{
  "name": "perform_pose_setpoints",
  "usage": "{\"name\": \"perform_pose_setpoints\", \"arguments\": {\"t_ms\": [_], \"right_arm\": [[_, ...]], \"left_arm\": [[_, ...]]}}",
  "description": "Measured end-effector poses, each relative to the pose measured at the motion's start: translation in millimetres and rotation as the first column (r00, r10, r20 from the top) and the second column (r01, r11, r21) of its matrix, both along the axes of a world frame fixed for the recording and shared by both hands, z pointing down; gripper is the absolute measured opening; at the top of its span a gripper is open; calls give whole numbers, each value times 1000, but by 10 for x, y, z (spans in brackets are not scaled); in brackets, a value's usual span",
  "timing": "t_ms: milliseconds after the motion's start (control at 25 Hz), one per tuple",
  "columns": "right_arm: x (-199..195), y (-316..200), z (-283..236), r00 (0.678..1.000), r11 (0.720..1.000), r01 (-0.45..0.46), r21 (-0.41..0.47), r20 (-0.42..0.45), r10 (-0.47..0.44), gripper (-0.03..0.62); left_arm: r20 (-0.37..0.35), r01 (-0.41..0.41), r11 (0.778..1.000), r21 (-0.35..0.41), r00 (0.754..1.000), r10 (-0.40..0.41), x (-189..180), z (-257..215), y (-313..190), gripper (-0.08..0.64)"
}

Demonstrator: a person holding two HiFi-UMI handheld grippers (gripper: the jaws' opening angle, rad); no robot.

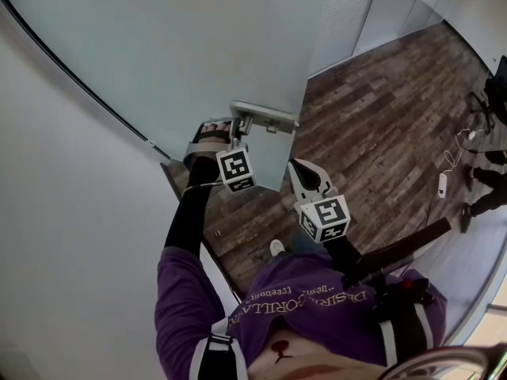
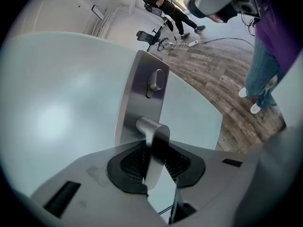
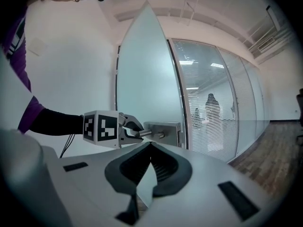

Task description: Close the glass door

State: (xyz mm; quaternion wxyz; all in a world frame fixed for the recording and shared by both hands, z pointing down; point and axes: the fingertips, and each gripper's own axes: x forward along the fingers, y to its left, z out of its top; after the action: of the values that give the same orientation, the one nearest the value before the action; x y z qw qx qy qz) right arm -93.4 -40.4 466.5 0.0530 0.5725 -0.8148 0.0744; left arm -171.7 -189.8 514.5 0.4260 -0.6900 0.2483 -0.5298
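The left gripper (image 2: 155,161) is clamped on the lever handle (image 2: 150,126) at the free edge of the glass door (image 2: 57,112), which stands ajar. The lever is smooth metal (little for the pads to bite), so a hard pull might slide them off its end, or only turn it. The right gripper (image 3: 150,148) hangs beside, jaws together on nothing. Its view alone shows the slatted partition (image 3: 213,103) beyond; the left gripper view alone shows the knob (image 2: 156,81) above the lever.

Frosted, matt glass door (image 2: 61,112); brushed, satin metal lever handle (image 2: 154,132) and lock plate (image 2: 139,91); floor (image 1: 380,133) of weathered, rough-grained grey-brown wood planks.
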Motion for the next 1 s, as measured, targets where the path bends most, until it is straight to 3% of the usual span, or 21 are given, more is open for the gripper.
{"name": "perform_pose_setpoints", "arguments": {"t_ms": [320, 560, 1000], "right_arm": [[120, -69, 18, 1000, 1000, 22, -8, 19, -22, -11], [340, -272, 17, 999, 1000, 25, -17, 32, -24, -11], [522, -768, -162, 996, 997, 80, 12, 25, -80, -11]], "left_arm": [[-11, 34, 999, -9, 999, -34, 106, -8, -125, 86], [-10, 46, 996, -76, 999, -47, 206, 64, -230, 87], [8, 85, 994, -63, 996, -85, 341, 69, -557, 86]]}}
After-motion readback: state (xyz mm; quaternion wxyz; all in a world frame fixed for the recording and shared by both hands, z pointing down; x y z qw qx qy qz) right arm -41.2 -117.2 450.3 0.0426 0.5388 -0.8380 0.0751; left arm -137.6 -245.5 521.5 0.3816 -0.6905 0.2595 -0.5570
